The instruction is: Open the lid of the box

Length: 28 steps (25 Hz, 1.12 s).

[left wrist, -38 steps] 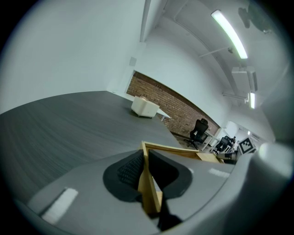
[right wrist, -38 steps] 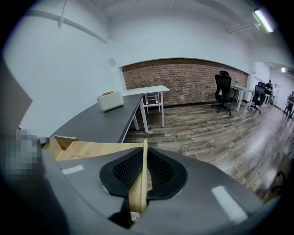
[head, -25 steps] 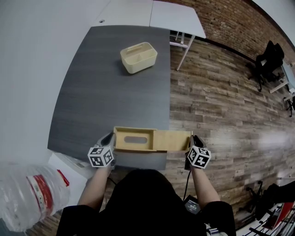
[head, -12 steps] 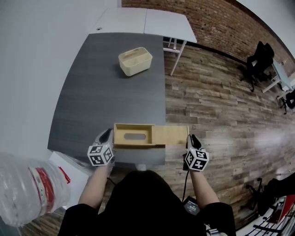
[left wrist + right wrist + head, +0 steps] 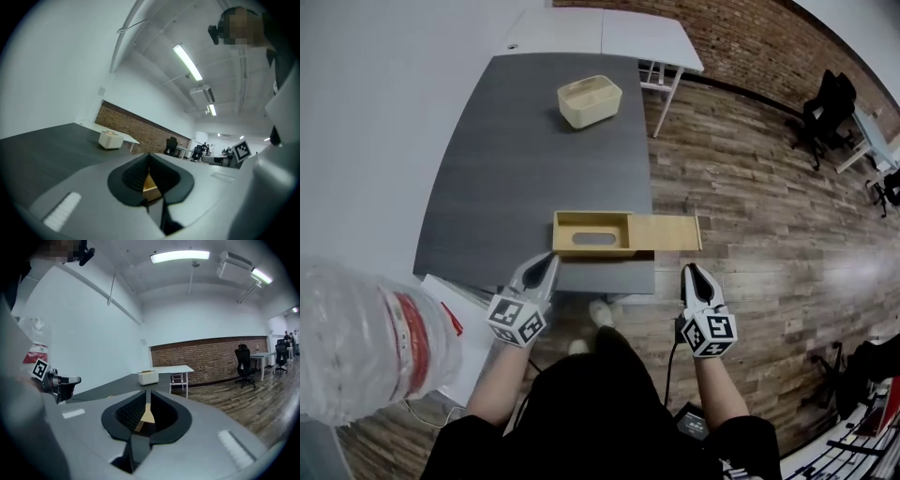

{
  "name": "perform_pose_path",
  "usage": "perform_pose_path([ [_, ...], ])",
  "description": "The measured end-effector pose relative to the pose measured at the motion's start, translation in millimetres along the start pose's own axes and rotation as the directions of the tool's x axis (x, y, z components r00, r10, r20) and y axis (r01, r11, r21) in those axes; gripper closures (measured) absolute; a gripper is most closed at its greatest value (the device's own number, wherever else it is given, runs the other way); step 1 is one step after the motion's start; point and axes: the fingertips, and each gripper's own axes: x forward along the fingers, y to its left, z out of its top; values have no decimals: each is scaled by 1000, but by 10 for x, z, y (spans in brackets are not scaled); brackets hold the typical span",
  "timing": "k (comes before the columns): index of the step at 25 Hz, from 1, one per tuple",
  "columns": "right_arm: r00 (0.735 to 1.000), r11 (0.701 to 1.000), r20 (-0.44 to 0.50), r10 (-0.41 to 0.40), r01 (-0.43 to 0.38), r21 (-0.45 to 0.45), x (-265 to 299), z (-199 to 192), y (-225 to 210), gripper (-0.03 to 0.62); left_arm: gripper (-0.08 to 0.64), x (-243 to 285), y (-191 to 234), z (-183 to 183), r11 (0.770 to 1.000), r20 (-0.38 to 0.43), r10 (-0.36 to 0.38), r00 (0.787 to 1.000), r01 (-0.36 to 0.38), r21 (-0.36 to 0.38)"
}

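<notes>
Back from the box had come the left gripper and the right gripper since the earlier frame, and the right one's jaws had just been closing.

From the head view, the wooden box lay at the near edge of the dark table. Its lid was slid out rightward past the table's edge. Both grippers hung short of the box, apart from it. A cream bin sat at the far end.

From the left gripper view, the jaw tips met, clenched on nothing, with wood showing beyond.

From the right gripper view, a narrow slit remained between the jaws, with nothing in it.
</notes>
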Motion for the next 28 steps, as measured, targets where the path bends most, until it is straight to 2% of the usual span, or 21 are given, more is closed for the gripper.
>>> perform_pose_path([
  [5,999,998,-3,54,-54,-14,-350,-46,331,570,560,-251,-358,24,994,9,-89,996,89,59],
  [9,993,990,32,111,-108,-94,-475,111,435,589,561,-316,-529,100,991,57,-118,991,114,71],
  [13,982,981,71,173,-165,-101,-512,188,489,591,561,-342,-653,142,987,89,-143,986,135,89],
  [17,968,963,78,239,-226,-146,-578,294,582,592,561,-367,-813,180,983,108,-159,981,148,109],
  [20,961,955,81,263,-248,-163,-492,345,609,592,561,-304,-819,213,985,119,-144,982,131,110],
  [28,963,961,82,256,-244,-133,-378,362,474,591,561,-206,-765,206,987,111,-123,986,110,119],
])
